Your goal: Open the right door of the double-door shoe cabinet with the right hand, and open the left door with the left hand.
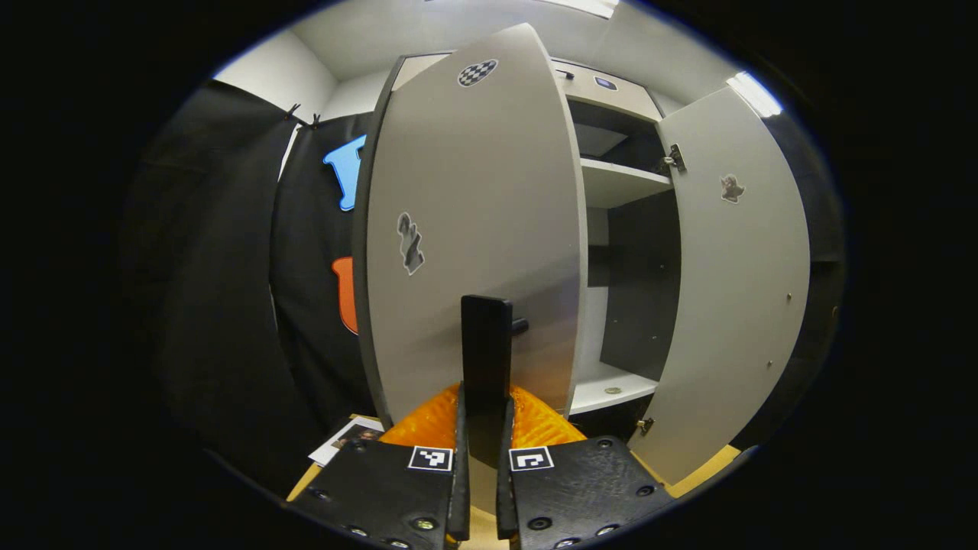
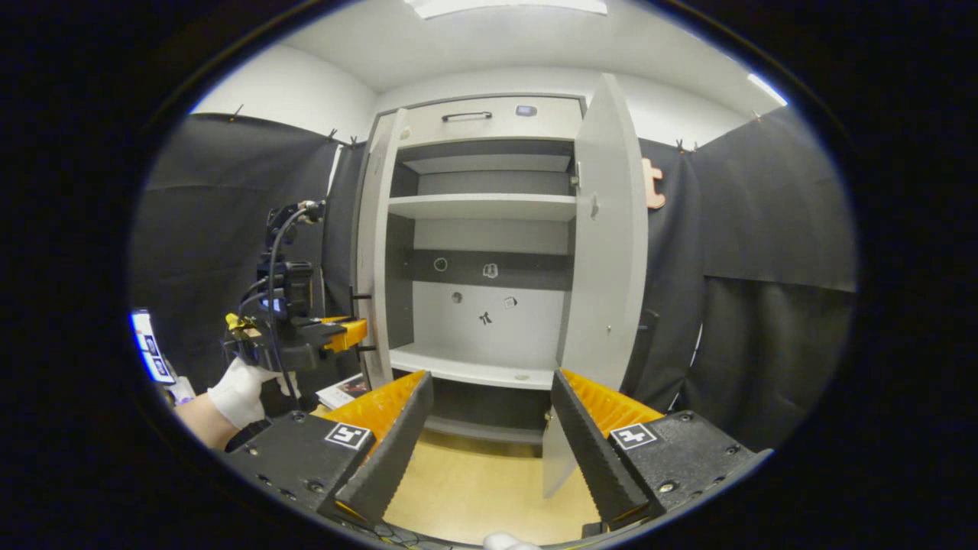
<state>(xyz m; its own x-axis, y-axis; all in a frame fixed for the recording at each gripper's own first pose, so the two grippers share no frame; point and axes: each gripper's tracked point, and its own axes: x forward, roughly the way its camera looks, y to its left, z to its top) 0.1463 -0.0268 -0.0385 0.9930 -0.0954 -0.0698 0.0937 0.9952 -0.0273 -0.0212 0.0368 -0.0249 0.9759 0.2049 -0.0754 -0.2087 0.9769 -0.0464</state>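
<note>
In the left gripper view the grey left door (image 1: 474, 221) stands swung out toward me. Its upright black handle (image 1: 486, 336) sits between the fingers of my left gripper (image 1: 486, 393), which is shut on it. The right door (image 1: 733, 290) hangs wide open at the right. In the right gripper view the cabinet (image 2: 489, 206) faces me with both doors open: left door (image 2: 374, 244) nearly edge-on, right door (image 2: 607, 244) turned outward. A gloved hand (image 2: 241, 389) holds the left gripper (image 2: 340, 334) at the left door's handle. My right gripper (image 2: 490, 378) is open and holds nothing, back from the cabinet.
White shelves (image 2: 481, 206) and a bottom board (image 2: 466, 370) show inside the cabinet. A top compartment with a handle (image 2: 466, 116) sits above. A printed sheet (image 1: 348, 439) lies on the wooden floor (image 2: 474, 481) by the left door. Black cloth walls close both sides.
</note>
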